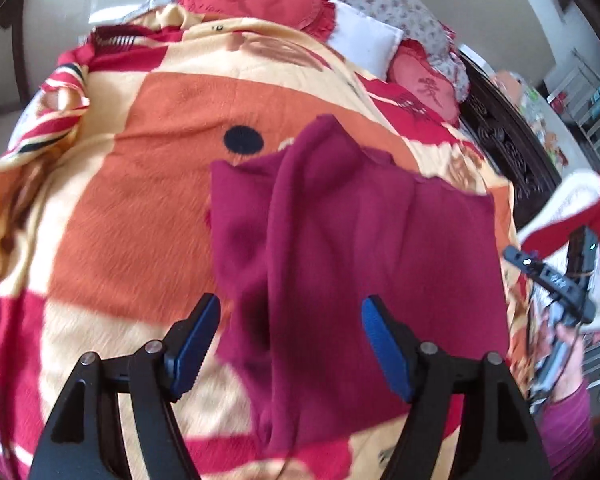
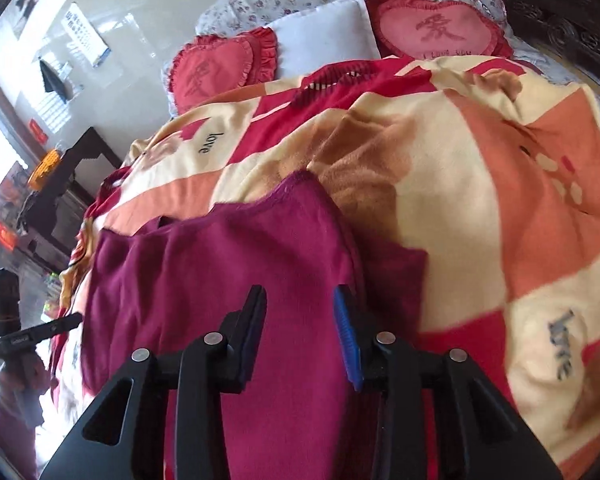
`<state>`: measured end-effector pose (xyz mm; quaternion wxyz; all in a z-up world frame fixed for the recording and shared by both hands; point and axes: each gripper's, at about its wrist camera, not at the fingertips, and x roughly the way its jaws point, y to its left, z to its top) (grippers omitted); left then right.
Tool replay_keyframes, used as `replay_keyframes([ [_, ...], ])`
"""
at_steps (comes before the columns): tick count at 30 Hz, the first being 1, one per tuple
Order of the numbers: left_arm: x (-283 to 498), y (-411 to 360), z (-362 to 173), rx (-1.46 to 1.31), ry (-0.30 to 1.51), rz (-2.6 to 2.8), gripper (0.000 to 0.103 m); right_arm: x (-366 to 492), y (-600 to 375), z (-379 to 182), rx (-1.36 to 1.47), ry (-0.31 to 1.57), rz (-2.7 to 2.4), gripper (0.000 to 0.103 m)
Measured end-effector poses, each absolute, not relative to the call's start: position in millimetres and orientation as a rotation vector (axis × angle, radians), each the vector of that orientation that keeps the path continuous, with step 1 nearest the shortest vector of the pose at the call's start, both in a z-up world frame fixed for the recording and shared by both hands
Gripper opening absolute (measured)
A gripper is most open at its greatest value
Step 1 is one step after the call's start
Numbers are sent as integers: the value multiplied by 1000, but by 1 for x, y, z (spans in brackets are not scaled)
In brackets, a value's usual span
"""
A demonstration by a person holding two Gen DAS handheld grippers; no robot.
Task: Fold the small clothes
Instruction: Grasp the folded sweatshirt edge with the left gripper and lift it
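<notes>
A magenta knit garment point(image 1: 340, 248) lies partly folded on the orange, cream and red blanket point(image 1: 140, 208), with a raised ridge running down its middle. My left gripper point(image 1: 290, 312) hovers over its near edge, open and empty, blue pads wide apart. In the right wrist view the same garment point(image 2: 228, 272) lies below my right gripper point(image 2: 300, 304), which is open with a narrower gap and holds nothing. A folded flap of the garment point(image 2: 396, 280) sticks out to the right. The right gripper's body also shows in the left wrist view point(image 1: 556, 280) at the right edge.
Red heart cushions point(image 2: 440, 32) and a white pillow point(image 2: 328, 36) lie at the head of the bed. A dark carved bed frame point(image 1: 512, 152) runs along the right. A red and white garment point(image 1: 572, 208) lies at the right. A dark cabinet point(image 2: 64, 184) stands left.
</notes>
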<state>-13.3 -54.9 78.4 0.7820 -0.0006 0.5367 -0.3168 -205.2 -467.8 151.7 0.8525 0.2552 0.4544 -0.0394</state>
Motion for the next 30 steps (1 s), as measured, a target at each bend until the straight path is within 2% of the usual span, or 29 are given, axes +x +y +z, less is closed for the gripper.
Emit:
replay_keyframes([
  [9, -59, -37, 48, 16, 1254, -740, 74, -294, -445, 131, 612, 1058, 27, 20],
  [10, -59, -38, 44, 7, 1260, -742, 68, -295, -441, 125, 622, 1069, 43, 17],
  [11, -59, -41, 41, 9, 1267, -747, 60, -295, -437, 120, 617, 1081, 50, 9],
  [12, -60, -43, 39, 36, 1270, -740, 37, -294, -431, 118, 585, 1093, 47, 0],
  [13, -60, -45, 38, 69, 1264, -719, 28, -294, -429, 118, 566, 1093, 37, 0],
  [18, -60, -29, 38, 6, 1262, -707, 15, -314, -440, 141, 581, 1031, 22, 0],
  [23, -60, -18, 31, -44, 1282, -692, 15, -315, -435, 107, 569, 1138, -28, 0],
  [27, -67, -19, 51, 42, 1236, -662, 17, -315, -440, 131, 563, 1073, -71, 0],
  [29, -69, -23, 61, 72, 1200, -653, 22, -313, -441, 150, 527, 1025, -120, 3],
  [30, -69, -26, 64, 76, 1182, -652, 31, -308, -439, 160, 527, 996, -111, 5],
])
